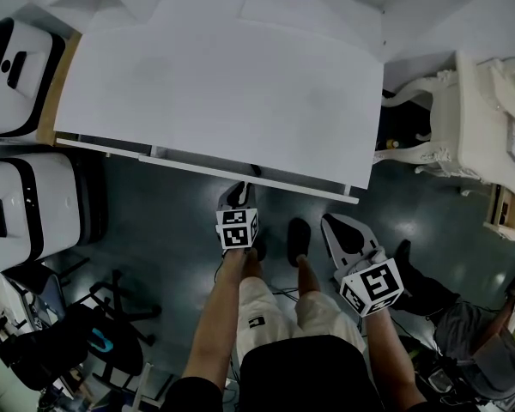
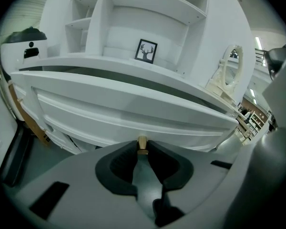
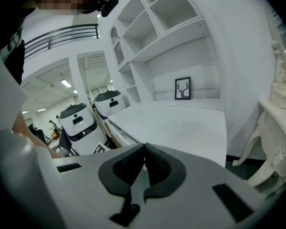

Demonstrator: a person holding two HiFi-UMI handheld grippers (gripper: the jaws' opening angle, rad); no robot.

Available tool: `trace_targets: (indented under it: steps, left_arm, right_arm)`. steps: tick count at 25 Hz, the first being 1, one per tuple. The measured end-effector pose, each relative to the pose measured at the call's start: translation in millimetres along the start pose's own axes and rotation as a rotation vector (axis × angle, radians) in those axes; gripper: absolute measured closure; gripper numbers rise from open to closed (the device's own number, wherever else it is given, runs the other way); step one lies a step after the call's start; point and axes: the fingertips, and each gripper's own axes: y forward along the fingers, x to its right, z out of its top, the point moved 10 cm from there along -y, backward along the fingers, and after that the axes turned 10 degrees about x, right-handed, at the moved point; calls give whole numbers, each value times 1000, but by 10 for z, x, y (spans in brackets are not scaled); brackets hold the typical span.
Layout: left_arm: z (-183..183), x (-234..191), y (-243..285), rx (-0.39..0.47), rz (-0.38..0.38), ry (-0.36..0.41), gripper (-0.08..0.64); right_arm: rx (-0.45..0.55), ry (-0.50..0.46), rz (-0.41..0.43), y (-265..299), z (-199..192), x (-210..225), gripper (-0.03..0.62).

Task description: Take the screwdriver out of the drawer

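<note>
Left gripper [image 2: 142, 150] on brass drawer knob [image 2: 142, 142]

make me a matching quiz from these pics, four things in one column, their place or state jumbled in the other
Things
1. left hand-held gripper
2. right hand-held gripper
3. deer picture
4. ornate side table

Places or states
A. stands to the right of the desk
B. jaws together, nothing between them
C. closed on the brass drawer knob
D. stands at the back of the desk's top, under the shelves

Pairs: 1-C, 2-B, 3-D, 4-A
</note>
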Motion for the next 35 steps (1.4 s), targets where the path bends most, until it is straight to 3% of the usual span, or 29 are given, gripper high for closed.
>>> trace_targets:
  steps: [35]
  left_arm:
    - [-637, 16, -916, -73, 40, -58, 479]
  right_arm:
    - [-45, -64, 145, 293, 158, -409, 575]
